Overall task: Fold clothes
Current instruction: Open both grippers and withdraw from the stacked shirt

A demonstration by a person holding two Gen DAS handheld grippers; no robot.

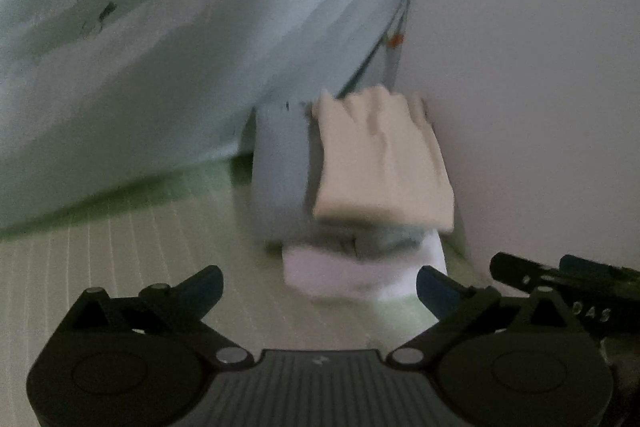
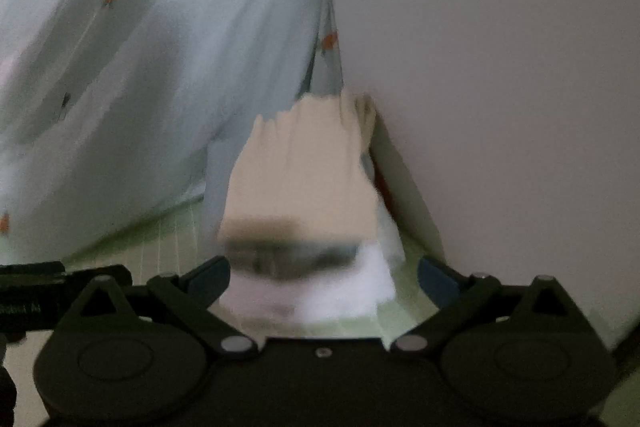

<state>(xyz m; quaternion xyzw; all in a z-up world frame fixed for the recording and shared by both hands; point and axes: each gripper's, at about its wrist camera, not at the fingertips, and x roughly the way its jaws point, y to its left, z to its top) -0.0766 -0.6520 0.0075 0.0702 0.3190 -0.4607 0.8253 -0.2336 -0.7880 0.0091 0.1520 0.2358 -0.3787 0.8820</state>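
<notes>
The stack of folded clothes (image 1: 360, 195) lies just ahead of me on the green striped bed sheet (image 1: 132, 267), close against the pale wall (image 1: 520, 67) on its right: a beige piece (image 1: 380, 163) on top, a grey-blue one (image 1: 280, 167) under it to the left, and a white one (image 1: 344, 275) at the near bottom. My left gripper (image 1: 320, 287) and my right gripper (image 2: 324, 279) both stand with jaws wide and nothing between them, short of the stack. Far and left, a pale blue quilt (image 1: 160, 47) with small orange prints slopes up behind the clothes; no container shows.
</notes>
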